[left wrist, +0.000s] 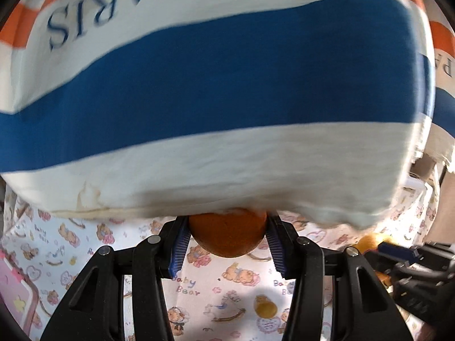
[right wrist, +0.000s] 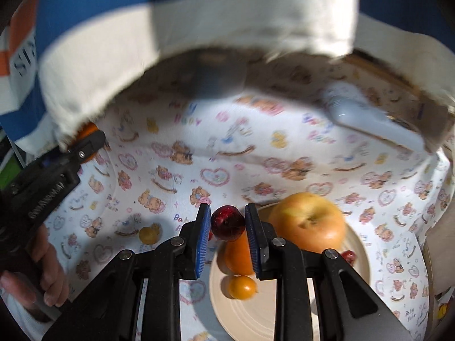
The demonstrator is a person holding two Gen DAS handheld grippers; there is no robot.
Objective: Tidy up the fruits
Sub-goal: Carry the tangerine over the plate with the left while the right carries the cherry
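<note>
My left gripper [left wrist: 227, 237] is shut on an orange [left wrist: 227, 234], held against the lower edge of a white, blue and orange striped cloth bag [left wrist: 216, 85]; it also shows at the left in the right wrist view [right wrist: 85, 145]. My right gripper [right wrist: 227, 224] is shut on a small dark red fruit [right wrist: 227, 223] above the rim of a cream plate [right wrist: 250, 321]. On the plate lie a yellow-orange apple [right wrist: 308, 221], an orange fruit [right wrist: 239, 255], a small yellow-orange fruit [right wrist: 241, 287] and a small red fruit [right wrist: 349, 255].
A bear-print cloth [right wrist: 199, 153] covers the table. A small yellow fruit [right wrist: 148, 234] lies on it left of the plate, also seen in the left wrist view [left wrist: 265, 308]. A white flat object [right wrist: 369, 119] lies at the back right. A pink item [left wrist: 14, 292] sits at far left.
</note>
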